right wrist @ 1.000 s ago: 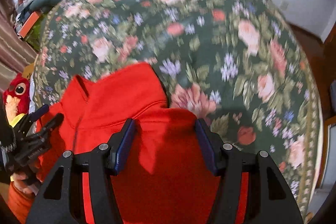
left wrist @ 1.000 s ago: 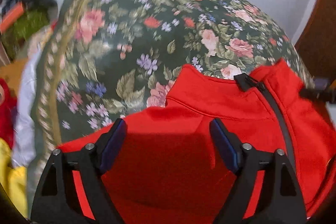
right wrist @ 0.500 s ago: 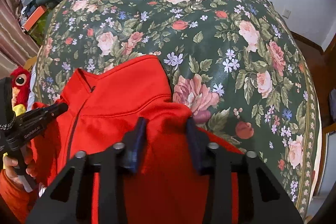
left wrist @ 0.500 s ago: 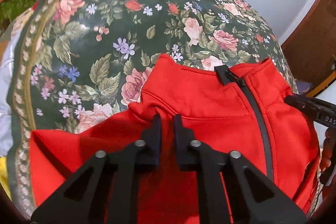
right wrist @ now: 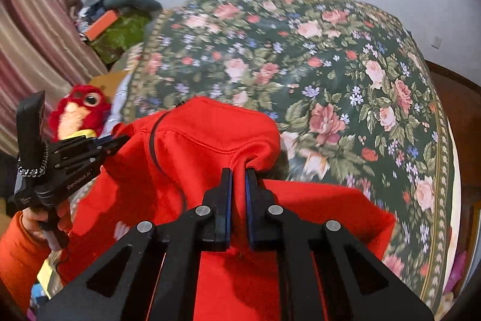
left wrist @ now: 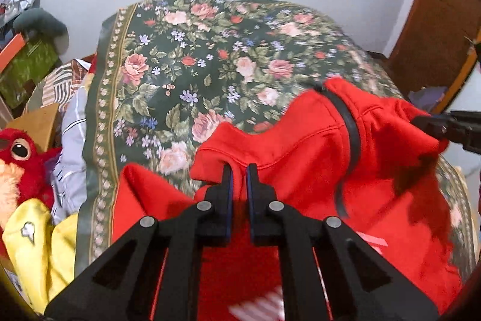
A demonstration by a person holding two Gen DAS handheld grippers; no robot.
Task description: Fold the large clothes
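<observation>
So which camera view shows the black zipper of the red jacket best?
The left wrist view. There the black zipper runs as a broad band from the collar down the front of the red jacket. In the right wrist view the zipper shows only as a thin dark line on a fold of the jacket.

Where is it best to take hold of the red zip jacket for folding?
Grip the red zip jacket at its shoulder seams, one on each side of the collar, coming from above. The seams are thick ridges, and a hold there probably lets the body hang evenly over the floral bedspread.
</observation>
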